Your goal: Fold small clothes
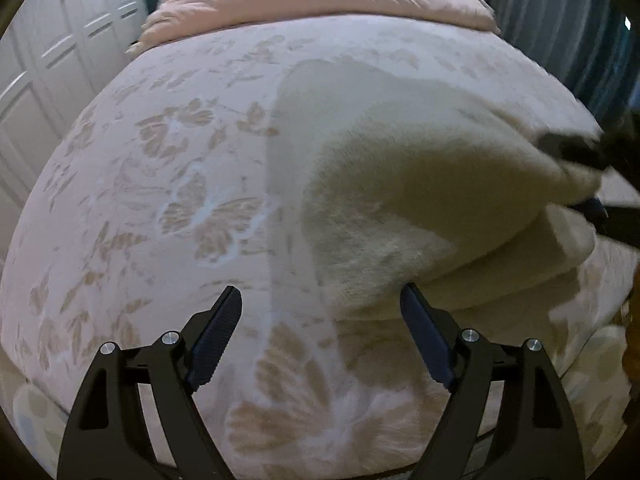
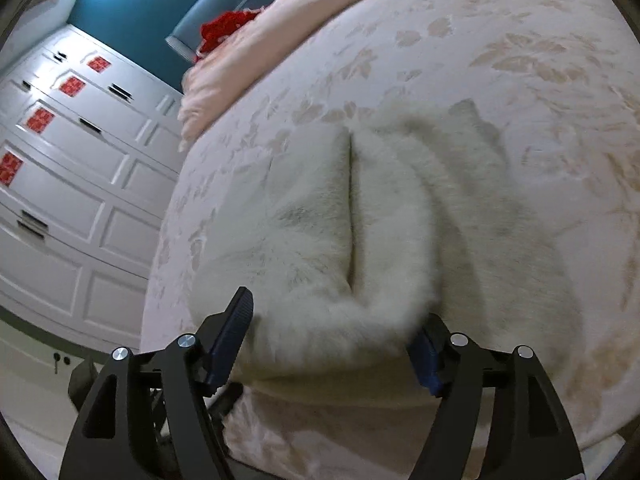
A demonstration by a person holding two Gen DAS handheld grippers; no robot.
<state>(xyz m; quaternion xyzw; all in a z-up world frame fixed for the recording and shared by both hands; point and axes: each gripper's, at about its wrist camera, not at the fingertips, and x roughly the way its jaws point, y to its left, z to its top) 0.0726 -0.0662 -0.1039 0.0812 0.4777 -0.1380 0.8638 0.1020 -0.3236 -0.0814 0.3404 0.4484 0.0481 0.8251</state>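
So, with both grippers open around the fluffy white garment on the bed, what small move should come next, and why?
Probably draw both grippers back. The fluffy white garment already lies folded over itself on the bed, and neither the left gripper nor the right gripper is pressing on it.

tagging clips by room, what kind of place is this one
Most likely a bedroom. The fluffy white garment lies on a bed with a pink butterfly-patterned cover, a pink duvet is bunched at its far end, and white panelled wardrobe doors line the wall beside it.
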